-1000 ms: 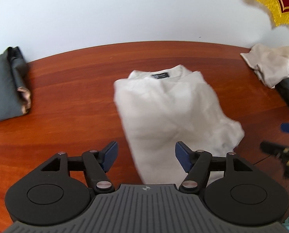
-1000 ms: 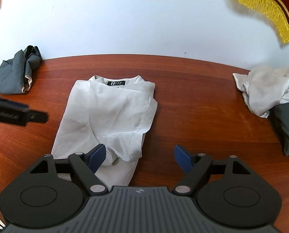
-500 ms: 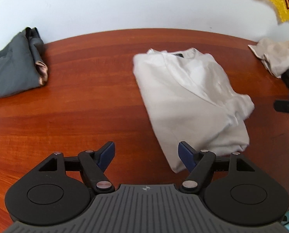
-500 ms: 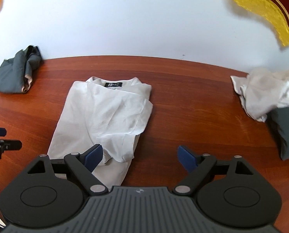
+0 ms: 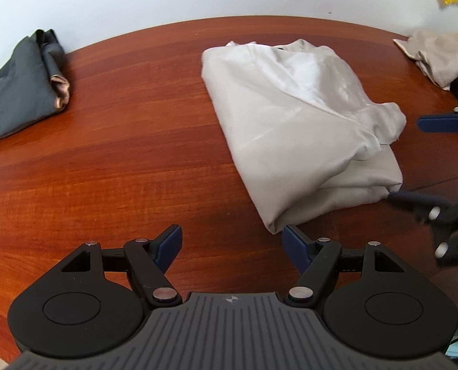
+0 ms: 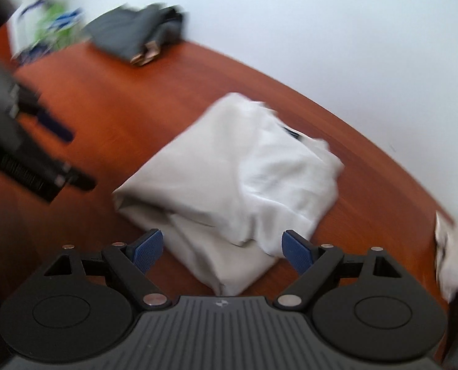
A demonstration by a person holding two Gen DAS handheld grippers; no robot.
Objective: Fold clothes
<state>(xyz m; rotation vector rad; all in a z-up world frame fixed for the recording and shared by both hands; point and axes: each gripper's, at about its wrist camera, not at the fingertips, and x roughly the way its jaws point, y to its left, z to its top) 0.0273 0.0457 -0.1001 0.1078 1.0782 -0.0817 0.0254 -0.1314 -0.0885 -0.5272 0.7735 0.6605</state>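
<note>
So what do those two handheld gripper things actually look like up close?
Both look alike. The left gripper and the right gripper are matte black plastic, with a ribbed grey panel in the middle and a round disc on each side. Angled black link arms joined by silver rivets carry two fingers tipped with dark blue textured pads. No cables or sleeves show.

The open right gripper (image 6: 221, 245) has rolled and dropped to straddle the near corner of the folded pale-grey satin shirt (image 6: 229, 185).

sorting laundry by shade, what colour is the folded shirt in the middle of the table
Pale grey-white, plain, no pattern. The shirt shows best in the left wrist view.
</note>
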